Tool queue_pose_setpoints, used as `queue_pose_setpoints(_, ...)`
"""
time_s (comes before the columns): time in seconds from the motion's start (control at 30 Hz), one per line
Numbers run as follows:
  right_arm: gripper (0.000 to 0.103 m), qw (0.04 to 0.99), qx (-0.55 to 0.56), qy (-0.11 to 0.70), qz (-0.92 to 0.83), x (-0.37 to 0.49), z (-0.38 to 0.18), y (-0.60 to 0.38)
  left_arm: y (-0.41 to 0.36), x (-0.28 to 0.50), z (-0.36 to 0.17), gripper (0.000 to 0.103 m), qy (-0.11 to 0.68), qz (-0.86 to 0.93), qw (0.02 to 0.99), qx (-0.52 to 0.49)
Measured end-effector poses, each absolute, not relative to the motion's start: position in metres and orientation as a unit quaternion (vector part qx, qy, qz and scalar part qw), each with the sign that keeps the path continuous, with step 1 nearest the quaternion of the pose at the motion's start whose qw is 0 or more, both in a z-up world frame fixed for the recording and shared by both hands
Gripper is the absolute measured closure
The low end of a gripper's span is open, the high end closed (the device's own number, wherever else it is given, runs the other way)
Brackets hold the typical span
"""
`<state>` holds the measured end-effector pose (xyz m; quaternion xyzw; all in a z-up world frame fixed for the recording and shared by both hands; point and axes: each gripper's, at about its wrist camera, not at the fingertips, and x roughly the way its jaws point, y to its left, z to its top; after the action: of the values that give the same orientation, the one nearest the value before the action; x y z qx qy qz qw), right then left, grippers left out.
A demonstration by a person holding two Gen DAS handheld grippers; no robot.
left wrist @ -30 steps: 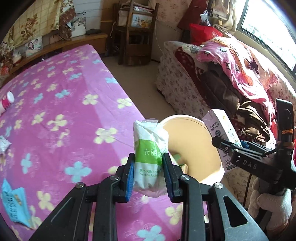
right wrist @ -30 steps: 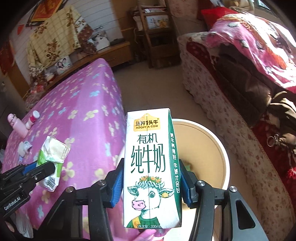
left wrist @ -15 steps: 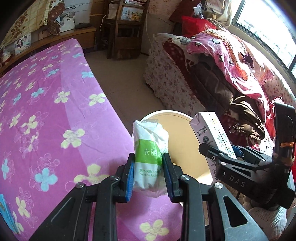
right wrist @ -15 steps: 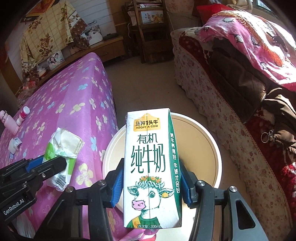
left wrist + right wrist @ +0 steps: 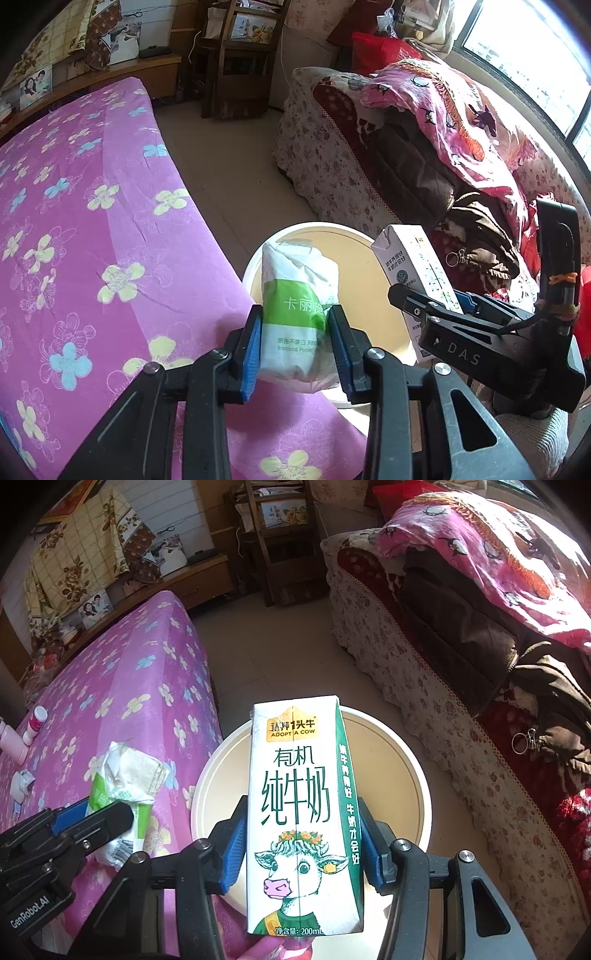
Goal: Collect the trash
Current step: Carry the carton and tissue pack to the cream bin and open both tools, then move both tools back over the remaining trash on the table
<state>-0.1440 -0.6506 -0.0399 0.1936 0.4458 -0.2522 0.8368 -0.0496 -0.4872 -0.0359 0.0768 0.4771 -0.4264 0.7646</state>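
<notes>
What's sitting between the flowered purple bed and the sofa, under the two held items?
A round cream trash bin stands on the bare tiled floor there, clearest in the right wrist view.

We see the right gripper (image 5: 301, 843) clamped on an upright milk carton (image 5: 301, 812), its blue pads pressed to both sides, above a round cream bin (image 5: 413, 775) on the floor. At lower left, the left gripper (image 5: 92, 819) holds a crumpled green-and-white tissue pack (image 5: 122, 786) over the edge of the pink flowered bedspread (image 5: 122, 686); its jaws have just been opening.
</notes>
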Motion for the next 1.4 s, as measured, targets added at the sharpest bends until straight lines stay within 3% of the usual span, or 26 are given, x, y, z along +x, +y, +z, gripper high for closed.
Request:
queue_pose_setpoints(0.13, 0.046, 0.833, 0.207, 0.445, -0.254, -0.145, -0.041, -0.655, -0.485, -0.047, -0.035, 0.044, 0.478, -0.432, 0.762, 0.066)
queue_pose_setpoints(0.2, 0.040, 0.834, 0.210, 0.440, -0.258, -0.147, -0.040, -0.656, -0.484, -0.048, -0.033, 0.040, 0.476, -0.432, 0.763, 0.065)
queue_pose_setpoints(0.8, 0.039, 0.841, 0.200, 0.440, -0.245, -0.140, -0.037, -0.646, -0.450, -0.046, -0.024, 0.039, 0.467, -0.399, 0.786, 0.069)
queue_pose_setpoints(1.4, 0.039, 0.877, 0.126, 0.424, -0.187, -0.110, -0.019, -0.582, -0.364, -0.039, -0.004, 0.039, 0.441, -0.332, 0.831, 0.068)
